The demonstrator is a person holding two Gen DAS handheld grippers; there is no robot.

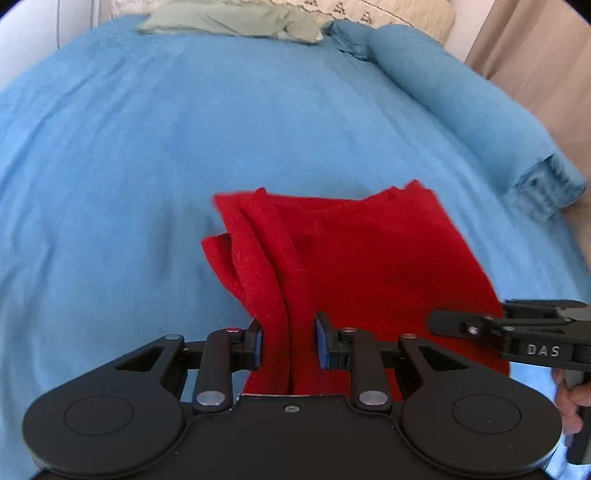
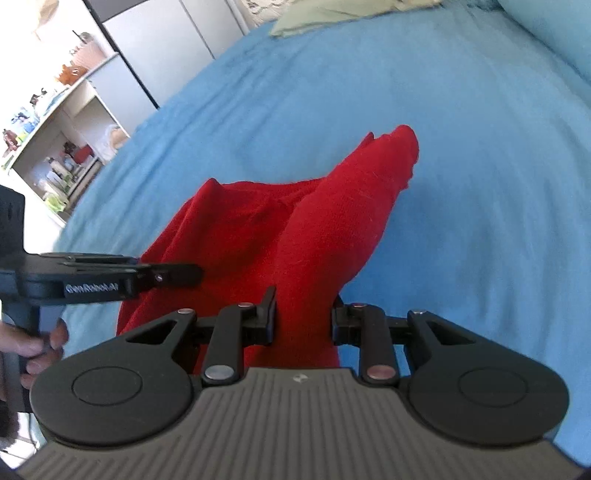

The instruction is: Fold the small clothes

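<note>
Two tools, L point(image 1: 288, 345) & R point(image 2: 304, 319), each narrowed onto a bunched fold at the near edge of the red garment point(image 1: 362, 258), pads pressing cloth, near edge raised, rest trailing on the blue bed cover point(image 1: 147, 166). Open shelves point(image 2: 62, 147) w/ small clutter stand beside the bed; a greenish cloth point(image 1: 229, 20) & a rolled blue blanket point(image 1: 461, 110) lie farther off, well apart, nothing blocking. Garment is deep red, fuzzy, doubled in thick folds w/ loose corners pointing away.
</note>
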